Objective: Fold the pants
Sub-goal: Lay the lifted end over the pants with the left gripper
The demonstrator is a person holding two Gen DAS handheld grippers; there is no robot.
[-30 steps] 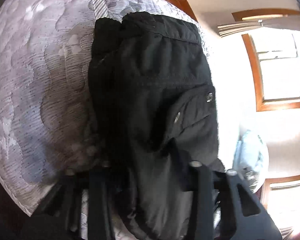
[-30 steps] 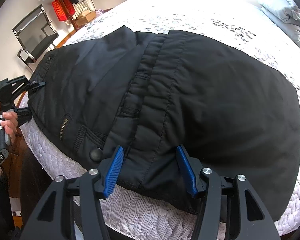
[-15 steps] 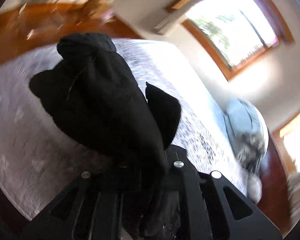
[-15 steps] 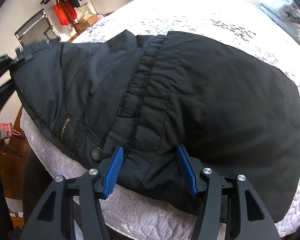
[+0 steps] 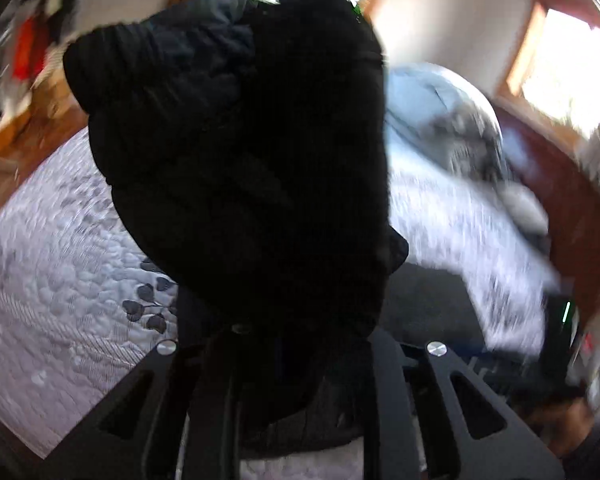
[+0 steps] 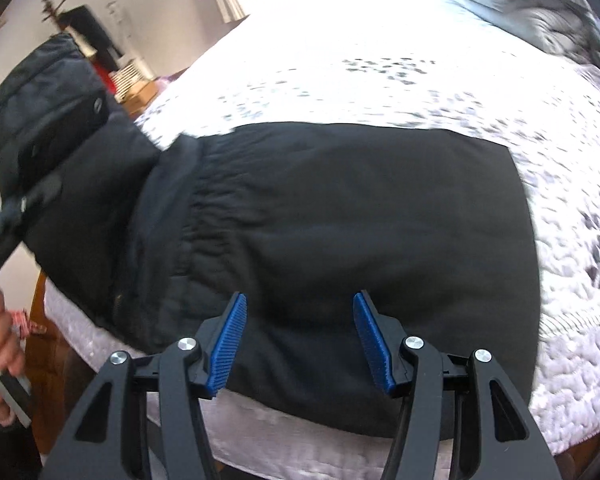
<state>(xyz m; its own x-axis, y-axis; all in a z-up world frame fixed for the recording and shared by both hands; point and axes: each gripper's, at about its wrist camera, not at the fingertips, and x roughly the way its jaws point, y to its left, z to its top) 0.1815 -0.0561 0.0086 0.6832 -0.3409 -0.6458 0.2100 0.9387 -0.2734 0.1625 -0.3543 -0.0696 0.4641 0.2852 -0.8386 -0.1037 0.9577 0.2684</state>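
Observation:
The black pants (image 6: 340, 220) lie across the near edge of the bed. My left gripper (image 5: 296, 344) is shut on the pants' waist end (image 5: 240, 152) and holds it lifted off the bed, so the cloth fills its view and hides the fingertips. That lifted end shows at the far left of the right wrist view (image 6: 48, 120). My right gripper (image 6: 298, 340) is open, its blue pads (image 6: 230, 344) hovering just over the near part of the pants, touching nothing I can tell.
The bed has a white quilted cover (image 6: 380, 72) with grey leaf print. Grey pillows (image 6: 552, 8) lie at the far right. A wooden floor (image 5: 28, 132), windows (image 5: 564, 56) and clutter by the wall (image 6: 120, 68) surround the bed.
My left gripper has lifted the waist end of the pants up off the bed and swung it over toward the rest of the pants. My right gripper has stayed open over the near edge.

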